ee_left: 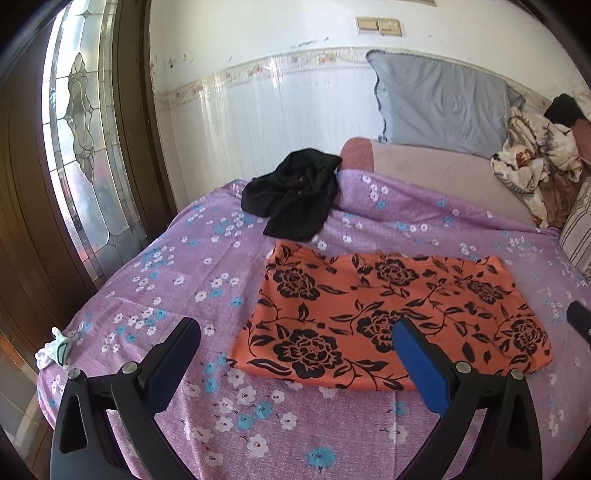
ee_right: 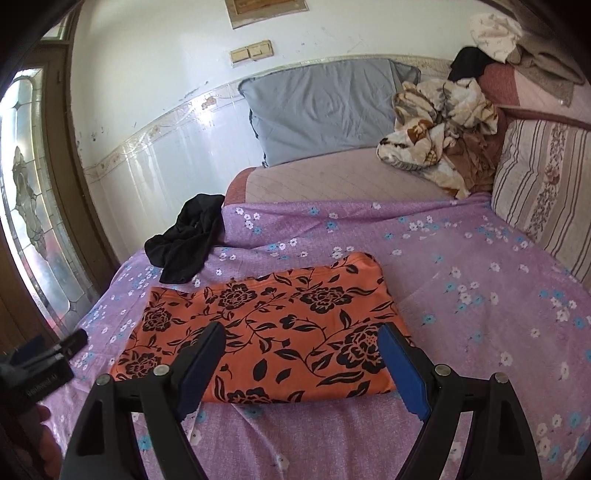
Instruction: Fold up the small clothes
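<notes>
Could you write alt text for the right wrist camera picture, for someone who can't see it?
An orange cloth with black flowers lies flat on a purple flowered bedsheet, just ahead of the open, empty right gripper. A crumpled black garment sits behind it near a glass door, with a grey pillow against the wall.

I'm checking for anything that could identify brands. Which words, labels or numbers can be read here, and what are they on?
No text reads clearly.
Pale lettering on the left gripper's black body: too blurred and turned to read.
Framed paper on the wall: cut off, too small to read.
Orange floral garment: pattern only, no words.
</notes>
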`<state>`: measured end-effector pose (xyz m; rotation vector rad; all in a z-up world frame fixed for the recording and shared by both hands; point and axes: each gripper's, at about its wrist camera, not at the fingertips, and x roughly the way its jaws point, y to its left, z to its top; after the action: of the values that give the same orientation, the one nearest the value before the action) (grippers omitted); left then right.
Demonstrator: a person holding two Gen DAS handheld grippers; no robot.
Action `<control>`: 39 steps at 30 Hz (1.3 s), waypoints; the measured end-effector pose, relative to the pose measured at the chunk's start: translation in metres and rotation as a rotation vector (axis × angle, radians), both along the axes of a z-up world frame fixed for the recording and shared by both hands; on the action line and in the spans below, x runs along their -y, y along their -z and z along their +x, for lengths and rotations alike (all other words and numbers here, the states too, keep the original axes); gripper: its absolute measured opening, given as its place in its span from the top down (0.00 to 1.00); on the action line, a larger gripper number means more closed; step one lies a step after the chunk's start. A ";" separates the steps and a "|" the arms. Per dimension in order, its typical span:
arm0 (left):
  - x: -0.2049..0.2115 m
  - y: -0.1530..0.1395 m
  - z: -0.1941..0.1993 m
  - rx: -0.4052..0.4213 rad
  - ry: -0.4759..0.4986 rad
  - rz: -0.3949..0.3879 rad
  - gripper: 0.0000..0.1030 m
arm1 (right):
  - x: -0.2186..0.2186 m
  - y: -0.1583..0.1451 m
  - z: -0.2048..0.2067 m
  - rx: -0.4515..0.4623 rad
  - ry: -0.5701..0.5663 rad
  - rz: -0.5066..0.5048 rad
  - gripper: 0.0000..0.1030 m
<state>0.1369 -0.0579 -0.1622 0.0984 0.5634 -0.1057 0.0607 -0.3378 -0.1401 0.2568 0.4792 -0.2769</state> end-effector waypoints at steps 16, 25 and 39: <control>0.006 0.018 0.018 -0.051 0.020 0.005 0.00 | 0.004 0.008 0.009 -0.041 -0.009 0.047 0.16; 0.009 0.022 0.019 -0.059 0.027 0.017 0.00 | 0.005 0.011 0.011 -0.052 -0.011 0.065 0.16; 0.013 0.028 0.022 -0.073 0.035 0.030 0.00 | 0.011 0.016 0.013 -0.066 0.006 0.105 0.16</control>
<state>0.1586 -0.0713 -0.1900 0.1342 0.6360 -0.1350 0.0741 -0.3489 -0.1563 0.3525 0.5593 -0.2667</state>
